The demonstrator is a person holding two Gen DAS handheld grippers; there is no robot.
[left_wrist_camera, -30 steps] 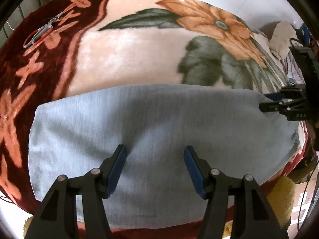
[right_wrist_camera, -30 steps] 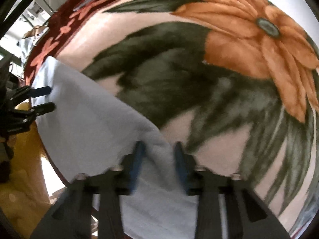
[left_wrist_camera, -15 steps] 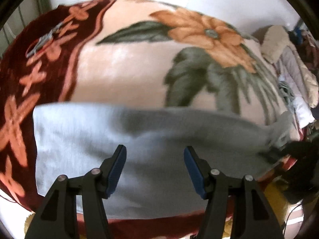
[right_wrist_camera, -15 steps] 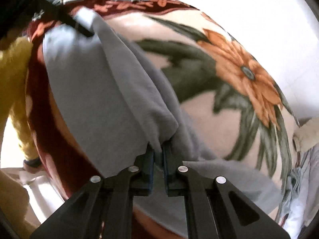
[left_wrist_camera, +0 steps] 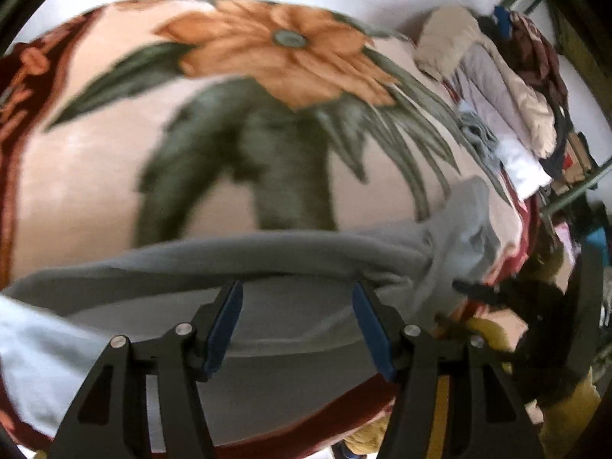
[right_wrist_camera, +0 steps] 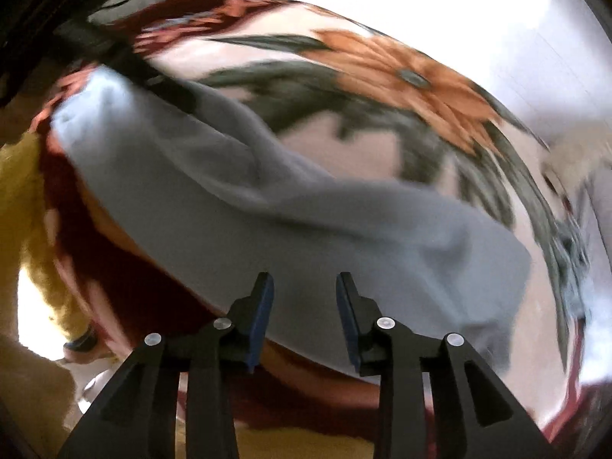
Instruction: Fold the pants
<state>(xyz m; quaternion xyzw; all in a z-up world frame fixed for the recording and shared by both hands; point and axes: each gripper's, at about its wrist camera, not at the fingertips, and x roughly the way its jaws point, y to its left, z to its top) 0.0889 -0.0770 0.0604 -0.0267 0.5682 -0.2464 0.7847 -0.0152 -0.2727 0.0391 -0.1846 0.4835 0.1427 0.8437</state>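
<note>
The grey pants (right_wrist_camera: 290, 206), flat along the blanket's (left_wrist_camera: 95, 199) near edge a second ago, now lie there doubled, their right end carried over toward the left. The right gripper (right_wrist_camera: 305, 306), pinched on that end half a second ago, is opening with nothing between its fingers, so I judge this fold laid. The left gripper (left_wrist_camera: 296, 323) stands wide and empty above the pants; blur hides the fold's edges.
</note>
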